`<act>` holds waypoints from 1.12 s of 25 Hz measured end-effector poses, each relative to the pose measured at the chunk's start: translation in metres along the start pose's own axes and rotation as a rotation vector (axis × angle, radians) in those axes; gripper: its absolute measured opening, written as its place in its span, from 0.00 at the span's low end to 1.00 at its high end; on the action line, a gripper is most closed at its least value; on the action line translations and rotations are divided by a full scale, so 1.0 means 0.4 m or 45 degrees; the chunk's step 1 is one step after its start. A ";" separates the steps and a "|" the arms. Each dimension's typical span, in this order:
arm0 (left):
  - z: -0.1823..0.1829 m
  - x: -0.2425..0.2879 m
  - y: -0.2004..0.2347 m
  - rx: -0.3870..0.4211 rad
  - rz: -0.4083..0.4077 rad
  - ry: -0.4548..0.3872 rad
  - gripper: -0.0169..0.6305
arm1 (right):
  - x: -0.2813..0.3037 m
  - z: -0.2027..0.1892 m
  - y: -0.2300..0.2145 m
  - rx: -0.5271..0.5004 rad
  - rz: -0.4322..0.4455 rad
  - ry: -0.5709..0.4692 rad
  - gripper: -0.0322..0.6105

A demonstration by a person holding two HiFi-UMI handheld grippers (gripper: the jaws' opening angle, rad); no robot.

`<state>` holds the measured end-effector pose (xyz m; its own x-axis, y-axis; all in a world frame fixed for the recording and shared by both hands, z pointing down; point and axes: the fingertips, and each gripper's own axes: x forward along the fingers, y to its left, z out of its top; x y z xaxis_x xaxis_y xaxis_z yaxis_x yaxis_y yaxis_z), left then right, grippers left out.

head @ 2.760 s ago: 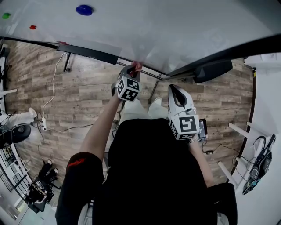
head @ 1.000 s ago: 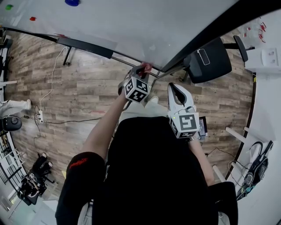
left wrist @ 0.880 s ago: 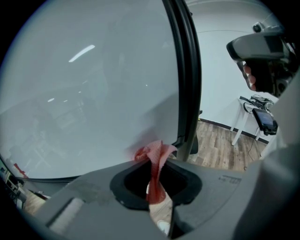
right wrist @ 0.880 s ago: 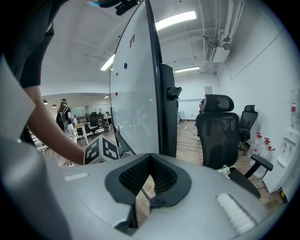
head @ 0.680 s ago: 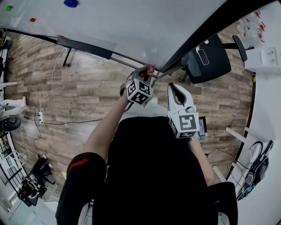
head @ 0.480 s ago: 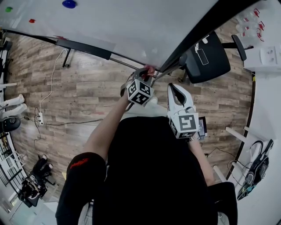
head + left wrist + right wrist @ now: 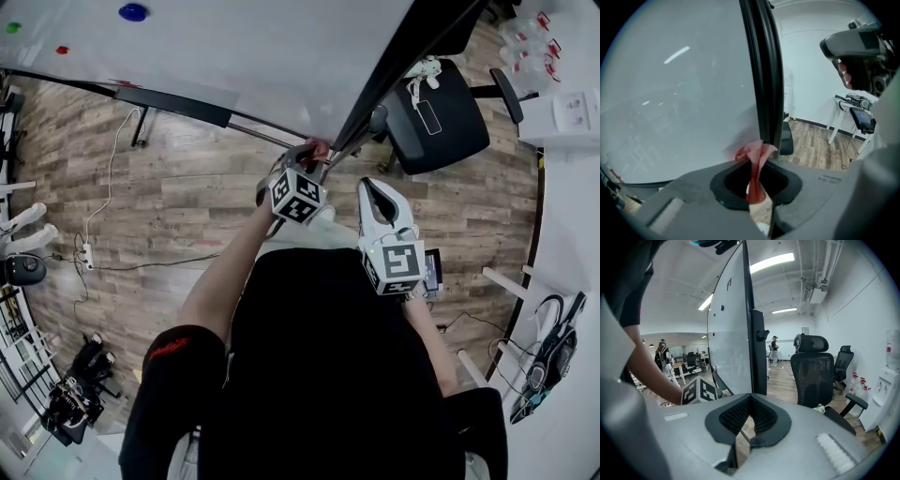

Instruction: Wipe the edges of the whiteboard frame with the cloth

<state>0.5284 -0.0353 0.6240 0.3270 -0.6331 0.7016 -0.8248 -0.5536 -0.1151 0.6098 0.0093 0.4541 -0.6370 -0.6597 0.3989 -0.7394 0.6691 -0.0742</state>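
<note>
The fingers [image 7: 689, 192] of the left gripper [image 7: 309, 157] were clenched on a red cloth [image 7: 755, 158]. A pinched strip of it ran down between them and a crumpled tuft stood out past their tips. That tuft pressed against the whiteboard [image 7: 684, 93] right beside the black frame [image 7: 765, 70], low on its upright right-hand edge near the bottom corner. Leaving only a small wad free probably let the person push cloth, not grey plastic, into the seam where board met frame.

The left arm reached forward from the body to bring the gripper up to that corner. The right gripper [image 7: 749, 400] hung back at waist level, well apart from the board. Its pads met at the tips with nothing between them, so it seemed to be idle. It pointed past the frame toward a black office chair [image 7: 816, 369] on the wood floor [image 7: 178, 197].

Judging by the cloth's place, the wipe was at the lower corner, with the upright edge above it seemingly left to do.
</note>
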 end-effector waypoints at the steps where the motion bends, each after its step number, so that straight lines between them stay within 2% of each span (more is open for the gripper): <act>1: 0.001 0.001 -0.003 0.001 0.001 -0.001 0.10 | -0.002 -0.002 -0.002 0.000 0.001 0.000 0.05; 24: 0.022 0.005 -0.049 0.003 -0.019 -0.021 0.10 | -0.020 -0.010 -0.008 -0.008 0.015 0.003 0.05; 28: 0.022 -0.011 -0.046 -0.032 -0.055 -0.054 0.10 | -0.006 -0.003 0.011 -0.012 0.015 0.002 0.05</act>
<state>0.5462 -0.0270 0.6169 0.3813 -0.6317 0.6750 -0.8208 -0.5672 -0.0671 0.6081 0.0142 0.4540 -0.6455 -0.6512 0.3991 -0.7297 0.6801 -0.0705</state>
